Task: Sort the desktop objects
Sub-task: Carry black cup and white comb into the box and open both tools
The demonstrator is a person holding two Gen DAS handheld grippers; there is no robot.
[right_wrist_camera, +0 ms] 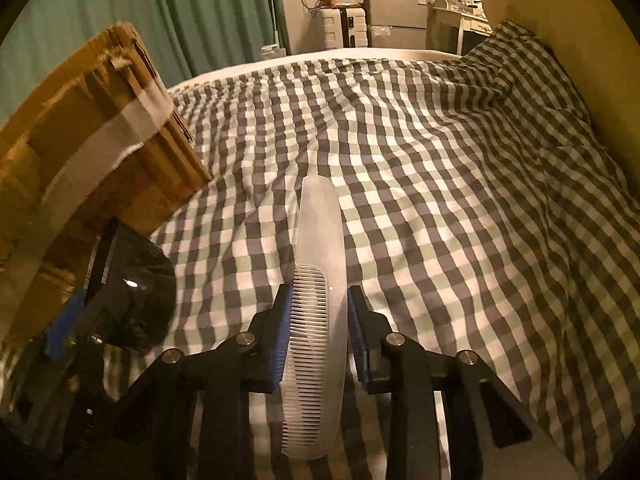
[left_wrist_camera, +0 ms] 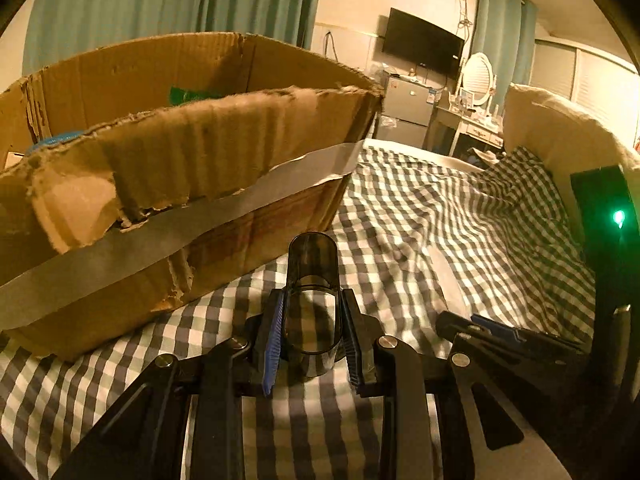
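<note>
My left gripper point(left_wrist_camera: 312, 320) is shut on a dark see-through plastic tube point(left_wrist_camera: 313, 280), held above the checked bedspread point(left_wrist_camera: 440, 224) just right of the torn cardboard box point(left_wrist_camera: 192, 148). My right gripper point(right_wrist_camera: 318, 320) is shut on a clear plastic comb point(right_wrist_camera: 320, 280) that points away along the fingers, teeth to the left. The box also shows at the left of the right wrist view point(right_wrist_camera: 100, 152). The left gripper with its dark tube point(right_wrist_camera: 136, 304) shows low at the left there. The right gripper's fingers point(left_wrist_camera: 500, 332) show at the lower right of the left wrist view.
The box holds a green thing point(left_wrist_camera: 192, 94) and a blue thing point(left_wrist_camera: 56, 142), both mostly hidden. A cream headboard point(right_wrist_camera: 568, 40) lines the right side. A fridge point(right_wrist_camera: 396, 16), a white suitcase point(right_wrist_camera: 344, 28) and a dressing table point(left_wrist_camera: 476, 120) stand beyond the bed.
</note>
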